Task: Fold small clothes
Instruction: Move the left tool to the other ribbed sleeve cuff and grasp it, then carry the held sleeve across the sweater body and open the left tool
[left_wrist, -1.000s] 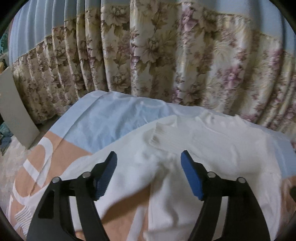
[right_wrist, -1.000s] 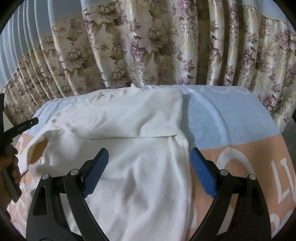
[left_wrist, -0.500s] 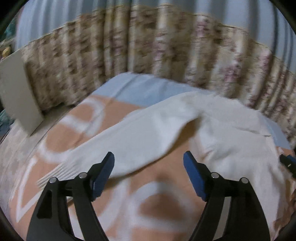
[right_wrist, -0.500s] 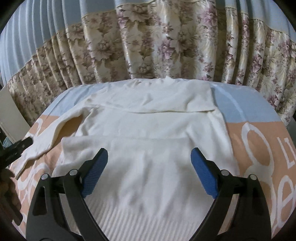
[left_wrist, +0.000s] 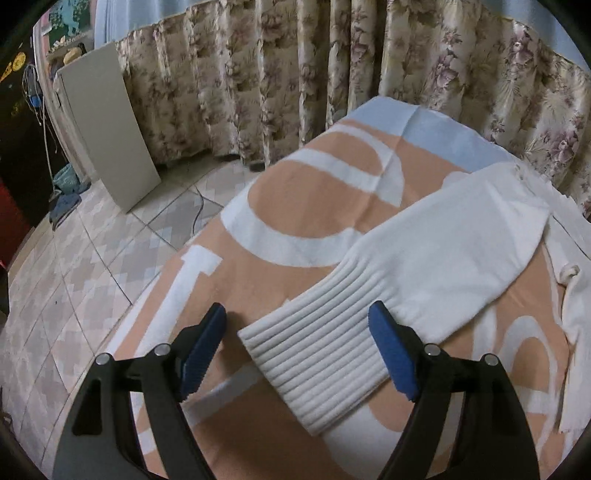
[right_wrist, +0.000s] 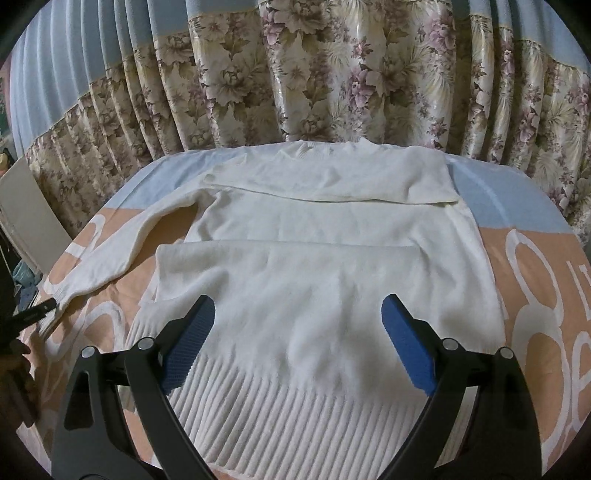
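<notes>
The sleeve cuff (left_wrist: 314, 363) lies between the opening left hand-held gripper's (left_wrist: 301, 347) pads, ungripped.

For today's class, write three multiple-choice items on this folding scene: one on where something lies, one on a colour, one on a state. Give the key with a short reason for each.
1. Where does the ribbed cuff lie?
A. between the left gripper's fingers
B. on the floor
C. on top of the sweater's collar

2. What colour is the sweater?
A. red
B. white
C. black

3. How is the sweater's right sleeve?
A. hanging off the edge
B. rolled into a ball
C. folded flat across the chest

Key: 1 A, the cuff lies on the blanket between the opening fingers, untouched; 2 B, the knit is white in both views; 3 C, the sleeve lies flat across the upper body, below the collar.
</notes>
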